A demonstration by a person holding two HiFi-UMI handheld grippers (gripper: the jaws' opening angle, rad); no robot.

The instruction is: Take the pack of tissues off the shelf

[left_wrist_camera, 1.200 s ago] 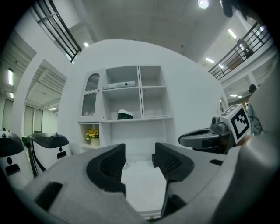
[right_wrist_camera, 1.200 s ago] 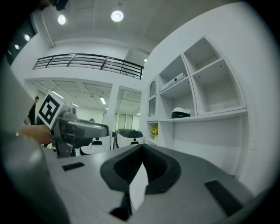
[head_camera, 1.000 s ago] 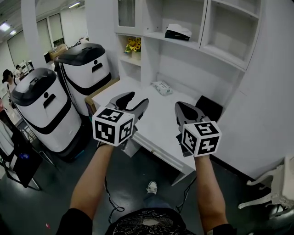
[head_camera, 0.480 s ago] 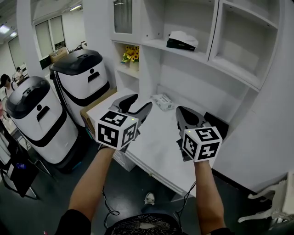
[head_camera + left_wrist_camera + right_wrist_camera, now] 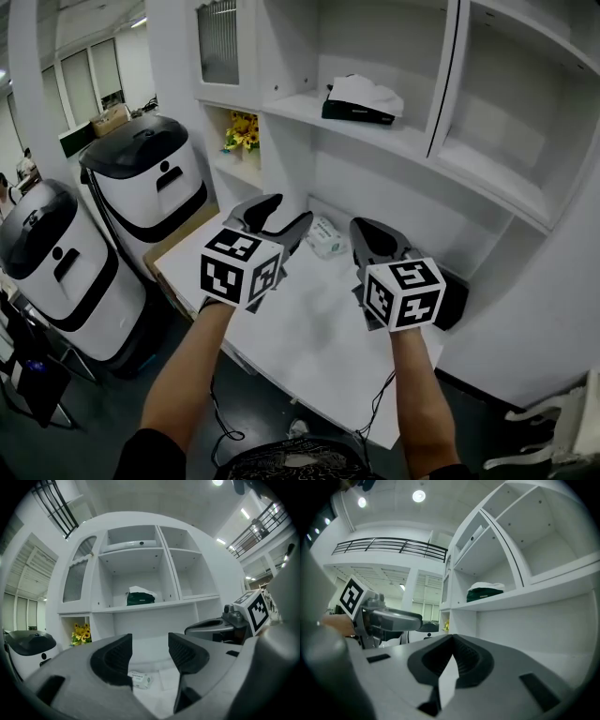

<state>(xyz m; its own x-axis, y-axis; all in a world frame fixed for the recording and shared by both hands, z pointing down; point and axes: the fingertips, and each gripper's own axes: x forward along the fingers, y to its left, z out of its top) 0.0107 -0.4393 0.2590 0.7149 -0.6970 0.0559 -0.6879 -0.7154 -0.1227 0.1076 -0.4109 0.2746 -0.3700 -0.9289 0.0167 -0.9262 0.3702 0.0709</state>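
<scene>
Left gripper (image 5: 150, 654), jaws wide and just opening further with nothing between them, and right gripper (image 5: 451, 657), jaws shut and empty, point level over the desk (image 5: 309, 330): two grippers, apparently mid-approach. The one pack of tissues (image 5: 361, 99) sits above and ahead on the shelf (image 5: 292, 106); next likely a lift and reach. One smaller packet (image 5: 325, 236) lies just beyond the left tips.

Setting: large indoor hall of lab or office type, with a home-style corner set up in it.
Evidence:
- white open-fronted shelf unit (image 5: 412, 141) over a white desk (image 5: 309, 328)
- bunch of yellow flowers (image 5: 242, 131)
- two tall white-and-black rounded machines (image 5: 150, 183)
- black balcony railing (image 5: 389, 545)
- round ceiling lights (image 5: 418, 496)
- dark floor (image 5: 122, 394)
</scene>
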